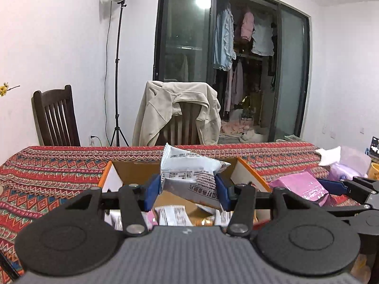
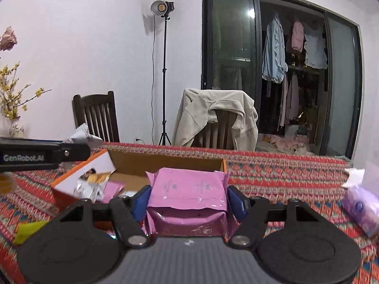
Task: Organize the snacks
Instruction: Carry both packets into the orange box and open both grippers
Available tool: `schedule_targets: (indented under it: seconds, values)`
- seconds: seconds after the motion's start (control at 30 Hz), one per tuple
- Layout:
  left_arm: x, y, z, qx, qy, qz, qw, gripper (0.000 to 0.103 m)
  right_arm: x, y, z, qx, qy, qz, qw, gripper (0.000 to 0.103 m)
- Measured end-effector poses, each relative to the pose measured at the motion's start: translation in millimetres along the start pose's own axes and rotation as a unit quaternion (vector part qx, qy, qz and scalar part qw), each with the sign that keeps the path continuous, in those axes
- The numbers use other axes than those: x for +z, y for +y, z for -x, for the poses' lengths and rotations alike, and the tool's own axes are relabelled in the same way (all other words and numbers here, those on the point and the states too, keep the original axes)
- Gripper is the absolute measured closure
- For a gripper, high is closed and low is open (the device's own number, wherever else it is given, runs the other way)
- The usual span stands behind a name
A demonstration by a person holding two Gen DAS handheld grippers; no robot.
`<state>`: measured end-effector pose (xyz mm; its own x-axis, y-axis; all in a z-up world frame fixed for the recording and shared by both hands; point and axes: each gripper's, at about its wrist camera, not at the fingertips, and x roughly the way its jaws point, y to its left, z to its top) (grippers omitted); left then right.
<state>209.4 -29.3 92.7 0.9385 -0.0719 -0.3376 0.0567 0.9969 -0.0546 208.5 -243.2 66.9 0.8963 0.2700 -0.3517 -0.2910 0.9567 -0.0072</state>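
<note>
My left gripper (image 1: 186, 190) is shut on a white and grey snack packet (image 1: 189, 172) and holds it above the open cardboard box (image 1: 132, 169), which has several packets inside. My right gripper (image 2: 188, 200) is shut on a pink snack packet (image 2: 187, 188) and holds it just right of the box (image 2: 165, 163). In the left wrist view the pink packet (image 1: 300, 185) and the right gripper's blue finger (image 1: 331, 185) show at the right. In the right wrist view the left gripper's black body (image 2: 35, 156) reaches over the box's left side.
The table carries a red patterned cloth (image 1: 47, 170). A purple tissue pack (image 2: 362, 208) lies at the right. A yellow item (image 2: 28, 229) lies at the left front. A vase with flowers (image 2: 14, 123) stands far left. Two chairs (image 1: 56, 116) stand behind the table.
</note>
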Motion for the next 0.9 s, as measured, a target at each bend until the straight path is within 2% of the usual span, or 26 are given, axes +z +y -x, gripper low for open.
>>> schedule_targets:
  seconds: [0.33, 0.6, 0.8, 0.83, 0.9]
  values:
    - [21, 20, -59, 0.025, 0.001, 0.026, 0.9993, 0.052, 32, 5, -64, -0.009, 0.007, 0.001, 1.000, 0.035]
    - [-1, 45, -101, 0.056, 0.032, 0.045, 0.9969, 0.052, 20, 2, -105, -0.018, 0.028, -0.006, 0.999, 0.035]
    - [-11, 55, -116, 0.058, 0.057, 0.050, 0.9954, 0.052, 7, -5, -121, -0.013, 0.047, -0.018, 0.999, 0.035]
    - [-12, 56, -117, 0.058, 0.059, 0.050, 0.9953, 0.050, 5, -5, -123, -0.011, 0.051, -0.018, 0.998, 0.035]
    - [-15, 56, -117, 0.051, 0.059, 0.051, 0.9956, 0.039, 2, -6, -127, -0.010, 0.056, -0.017, 0.998, 0.034]
